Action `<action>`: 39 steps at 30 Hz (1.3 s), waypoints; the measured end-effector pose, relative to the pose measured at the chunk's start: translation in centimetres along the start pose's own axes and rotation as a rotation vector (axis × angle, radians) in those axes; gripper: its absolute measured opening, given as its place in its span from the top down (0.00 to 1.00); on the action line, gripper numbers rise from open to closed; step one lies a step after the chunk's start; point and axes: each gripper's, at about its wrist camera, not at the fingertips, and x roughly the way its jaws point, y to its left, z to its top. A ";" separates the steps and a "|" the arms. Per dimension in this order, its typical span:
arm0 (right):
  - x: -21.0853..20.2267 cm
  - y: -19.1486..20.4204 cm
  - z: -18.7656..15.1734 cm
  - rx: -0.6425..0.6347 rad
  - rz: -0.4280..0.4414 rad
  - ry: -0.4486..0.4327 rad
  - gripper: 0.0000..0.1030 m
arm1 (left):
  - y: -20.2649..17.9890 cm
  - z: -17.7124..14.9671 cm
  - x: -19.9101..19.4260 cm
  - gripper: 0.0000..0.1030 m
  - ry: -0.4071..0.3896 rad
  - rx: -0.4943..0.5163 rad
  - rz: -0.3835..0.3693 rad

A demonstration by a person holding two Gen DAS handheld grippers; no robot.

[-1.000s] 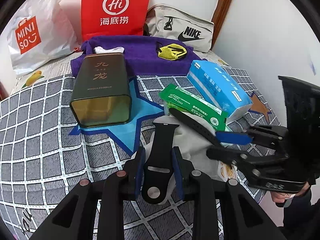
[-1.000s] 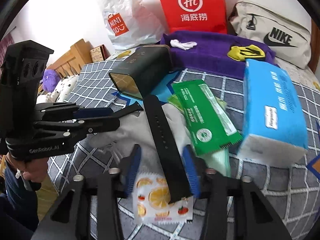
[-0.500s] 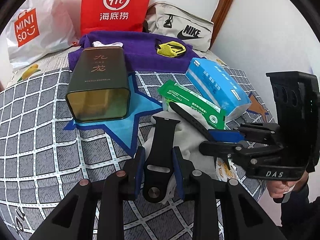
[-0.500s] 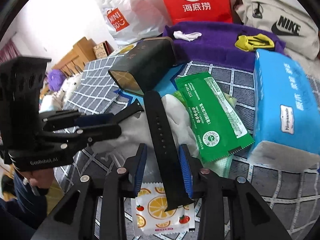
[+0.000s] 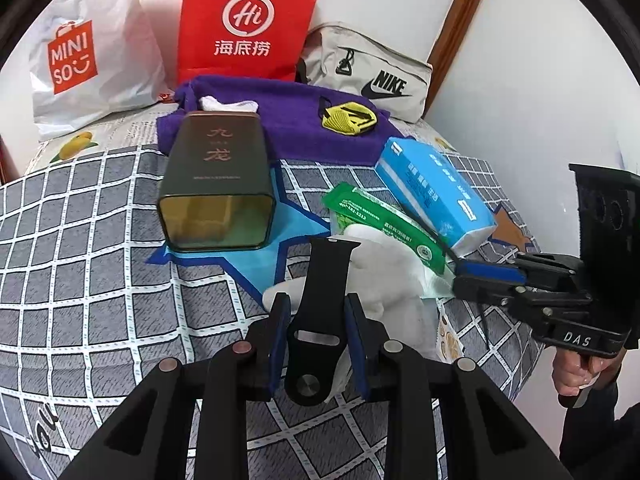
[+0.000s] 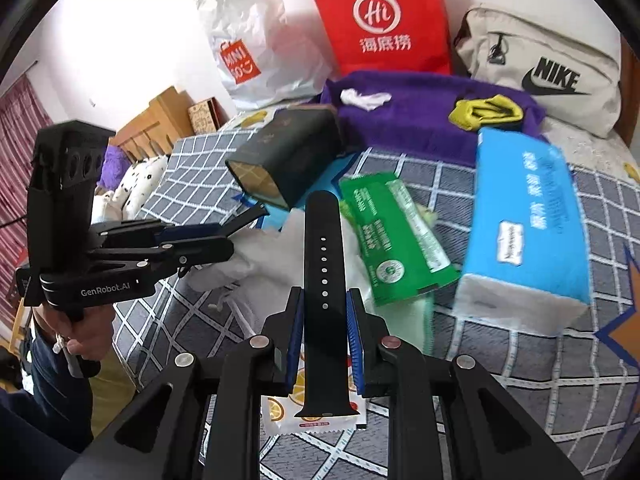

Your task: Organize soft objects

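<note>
My left gripper [image 5: 314,328] is shut on a short black watch strap piece [image 5: 320,300] with a pin stud, held above a white cloth [image 5: 392,280]. My right gripper [image 6: 324,328] is shut on a long black watch strap with holes [image 6: 324,280], lifted off the bed. Each gripper shows in the other's view: the right one at the right [image 5: 480,276], the left one at the left [image 6: 224,236]. A purple towel [image 5: 288,120] at the back carries a yellow-black item [image 5: 348,120] and a white wad [image 5: 228,103].
On the checked bedspread [image 5: 80,260] lie a dark tin box [image 5: 218,184], a green packet [image 5: 380,220], a blue tissue pack [image 5: 432,192] and an orange-print sachet [image 6: 312,420]. A red bag [image 5: 244,24], a Miniso bag [image 5: 80,64] and a Nike pouch [image 5: 368,76] line the wall.
The two strap pieces have come apart. The right gripper closed tighter on the long strap and lifted it. The left gripper keeps its hold on the short piece.
</note>
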 end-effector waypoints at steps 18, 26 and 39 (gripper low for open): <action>-5.0 -4.7 -1.3 0.048 -0.180 -0.064 0.80 | 3.1 0.8 -1.6 0.75 -0.046 -0.082 0.121; -5.5 -6.4 -0.2 0.075 -0.199 -0.079 0.80 | 4.0 2.4 -1.7 0.75 -0.060 -0.109 0.122; -4.2 -9.9 3.2 0.125 -0.221 -0.080 0.80 | 5.5 6.4 -0.4 0.75 -0.066 -0.150 0.145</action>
